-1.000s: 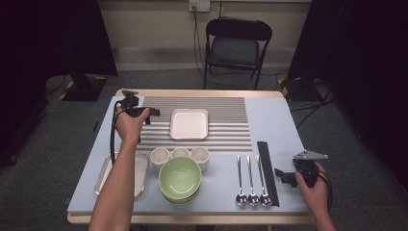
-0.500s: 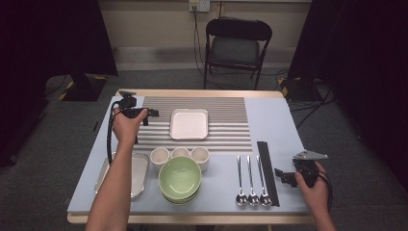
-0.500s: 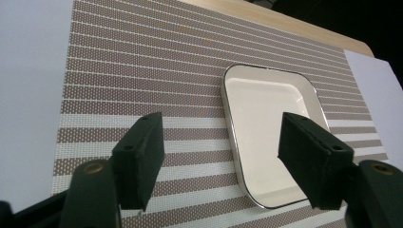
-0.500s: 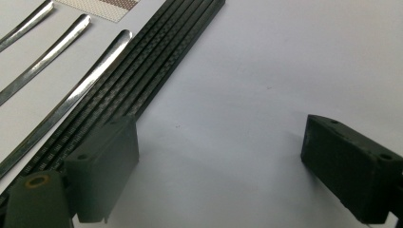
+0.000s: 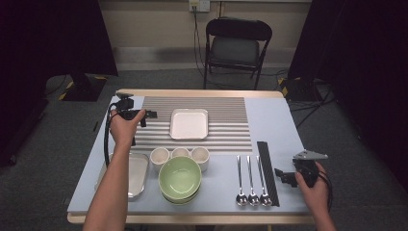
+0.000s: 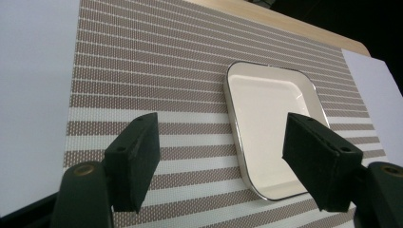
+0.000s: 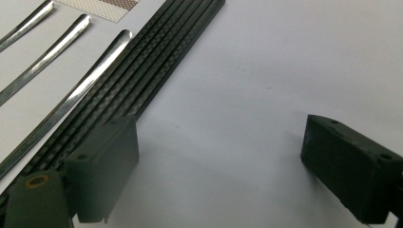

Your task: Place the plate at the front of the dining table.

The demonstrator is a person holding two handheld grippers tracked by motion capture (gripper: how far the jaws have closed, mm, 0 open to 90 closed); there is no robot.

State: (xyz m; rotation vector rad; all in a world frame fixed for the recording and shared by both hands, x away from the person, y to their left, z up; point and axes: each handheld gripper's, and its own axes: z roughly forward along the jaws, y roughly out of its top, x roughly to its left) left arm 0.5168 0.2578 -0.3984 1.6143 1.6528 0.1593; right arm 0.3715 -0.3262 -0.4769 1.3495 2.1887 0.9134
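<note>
My left gripper (image 5: 150,114) hovers over the left part of the striped placemat (image 5: 231,120), pointing right at the white square plate (image 5: 189,123). In the left gripper view its jaws (image 6: 223,161) stand open; they have just been opening, with nothing between them, and the plate (image 6: 271,128) lies just beyond. My right gripper (image 5: 285,174) rests near the table's front right, open in the right gripper view (image 7: 228,166) over bare blue surface, just right of the black chopsticks (image 7: 142,80).
Stacked green bowls (image 5: 180,179) sit at the front centre behind three small cups (image 5: 180,154). A metal tray (image 5: 137,173) lies front left. Three spoons (image 5: 250,180) and the chopsticks (image 5: 267,171) lie front right. A folding chair (image 5: 238,45) stands beyond the table.
The left hand has drawn slightly left, away from the plate, and its jaws have widened. The right hand has stayed still.
</note>
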